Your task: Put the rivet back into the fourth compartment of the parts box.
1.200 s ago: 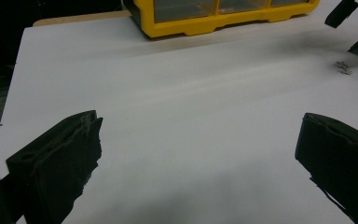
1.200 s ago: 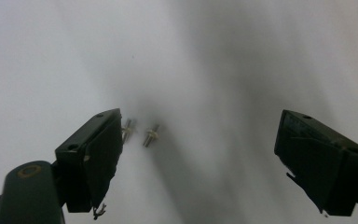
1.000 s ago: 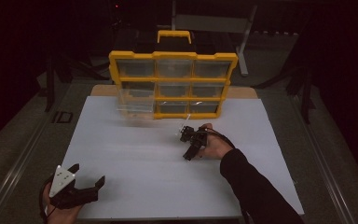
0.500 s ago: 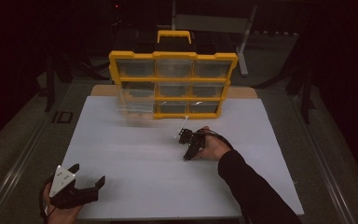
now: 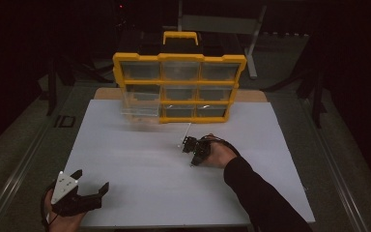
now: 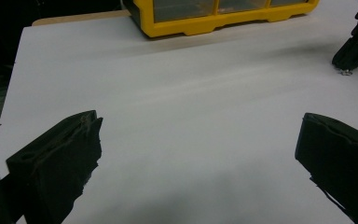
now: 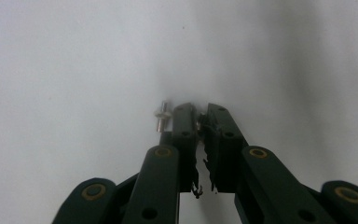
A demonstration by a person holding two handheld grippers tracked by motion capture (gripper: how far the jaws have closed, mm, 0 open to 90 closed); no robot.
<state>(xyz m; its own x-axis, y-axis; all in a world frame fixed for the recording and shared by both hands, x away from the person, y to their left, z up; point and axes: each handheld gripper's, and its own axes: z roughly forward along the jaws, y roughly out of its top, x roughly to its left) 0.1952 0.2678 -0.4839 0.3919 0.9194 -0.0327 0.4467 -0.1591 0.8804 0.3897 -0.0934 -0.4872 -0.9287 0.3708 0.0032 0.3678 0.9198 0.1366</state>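
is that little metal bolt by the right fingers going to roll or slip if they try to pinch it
The bolt looks round-bodied and shiny, so it may roll on the smooth white sheet and probably slips between hard fingers. It lies beside the right gripper, outside the closed jaws, and seems tiny and light, so a nudge could skid it away.

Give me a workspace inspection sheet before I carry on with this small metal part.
Surface: white board, bare in the middle.
Job's things: small metal part lying just outside the right gripper's jaw; yellow organizer at the far edge, one clear drawer pulled out.
Clutter: nothing seen.
Grippers: right gripper tips on the board, jaws just closed, nothing clearly between them; left gripper open, holding nothing.
Cables: black cable loops over the right hand.
Surroundings: dark; metal frame behind.
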